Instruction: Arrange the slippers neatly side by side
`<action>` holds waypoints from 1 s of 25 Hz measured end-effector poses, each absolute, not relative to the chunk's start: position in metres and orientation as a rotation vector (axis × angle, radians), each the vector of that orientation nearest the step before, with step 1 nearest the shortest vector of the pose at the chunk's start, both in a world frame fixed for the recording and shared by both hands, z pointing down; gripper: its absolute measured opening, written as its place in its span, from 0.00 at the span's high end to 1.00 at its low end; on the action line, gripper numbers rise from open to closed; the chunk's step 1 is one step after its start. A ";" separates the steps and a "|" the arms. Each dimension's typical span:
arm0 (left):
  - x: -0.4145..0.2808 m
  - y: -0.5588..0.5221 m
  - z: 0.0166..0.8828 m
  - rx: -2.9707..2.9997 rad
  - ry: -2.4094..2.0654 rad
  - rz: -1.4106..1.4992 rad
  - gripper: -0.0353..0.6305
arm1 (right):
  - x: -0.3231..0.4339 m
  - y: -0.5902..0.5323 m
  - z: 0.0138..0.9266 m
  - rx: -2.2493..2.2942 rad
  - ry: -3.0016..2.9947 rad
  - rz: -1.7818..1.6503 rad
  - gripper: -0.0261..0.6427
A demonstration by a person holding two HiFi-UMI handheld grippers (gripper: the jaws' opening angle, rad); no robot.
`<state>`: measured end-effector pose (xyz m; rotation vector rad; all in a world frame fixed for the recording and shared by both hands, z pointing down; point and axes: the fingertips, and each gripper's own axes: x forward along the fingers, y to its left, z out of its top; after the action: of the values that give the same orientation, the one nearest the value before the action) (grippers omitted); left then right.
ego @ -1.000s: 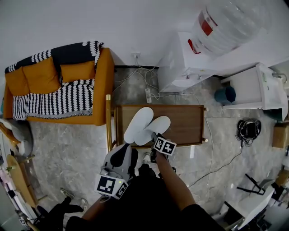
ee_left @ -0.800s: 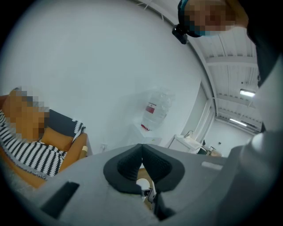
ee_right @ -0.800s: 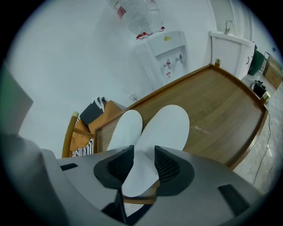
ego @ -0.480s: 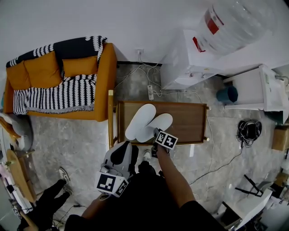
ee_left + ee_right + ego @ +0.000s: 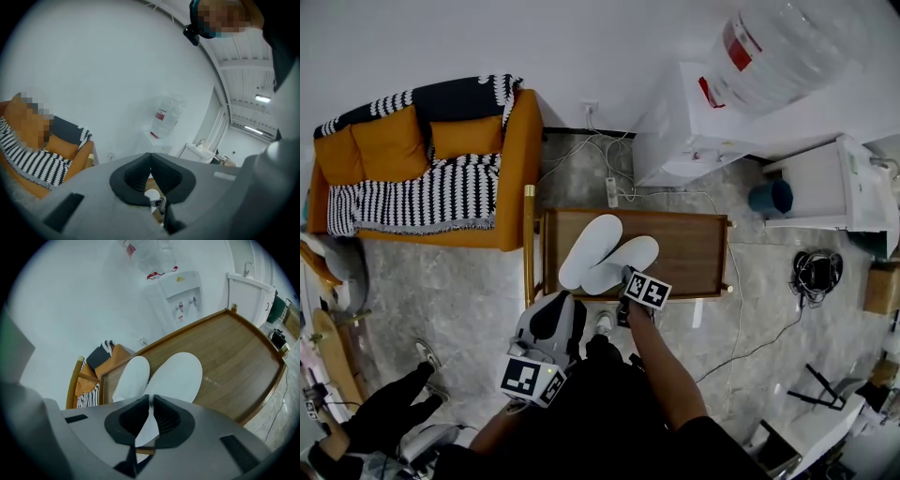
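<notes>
At near edge of table (image 5: 694, 253), right hand-held gripper (image 5: 627, 276) just closed, pinching slipper (image 5: 176, 376) heel

Wooden table (image 5: 694, 258): white left slipper (image 5: 589, 251), right slipper (image 5: 628, 261) lying on left half, sides touching.

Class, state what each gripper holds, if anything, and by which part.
The right gripper, jaws just closing, pinches the right-hand white fabric slipper by its near edge. The left gripper holds nothing.
</notes>
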<state>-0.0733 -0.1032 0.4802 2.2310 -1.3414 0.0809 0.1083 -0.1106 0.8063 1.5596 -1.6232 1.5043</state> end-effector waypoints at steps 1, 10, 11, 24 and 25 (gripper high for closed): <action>-0.073 -0.102 0.480 2.233 -1.341 0.080 0.93 | 0.108 -0.110 0.804 1.555 -1.632 1.496 0.91; -0.066 -0.096 0.474 2.240 -1.345 0.066 0.93 | 0.119 -0.115 0.782 1.478 -1.726 1.338 0.92; -0.065 -0.094 0.473 2.241 -1.345 0.064 0.93 | 0.120 -0.114 0.780 1.467 -1.735 1.324 0.92; -0.055 -0.076 0.465 2.257 -1.343 0.047 0.93 | 0.137 -0.111 0.742 1.293 -1.863 1.077 0.92; -0.054 -0.074 0.464 2.255 -1.345 0.045 0.93 | 0.137 -0.111 0.739 1.272 -1.873 1.048 0.92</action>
<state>-0.0539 -0.0740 0.4644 2.2547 -1.3446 0.0454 0.1374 -0.1108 0.7392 1.2725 -1.8734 1.0478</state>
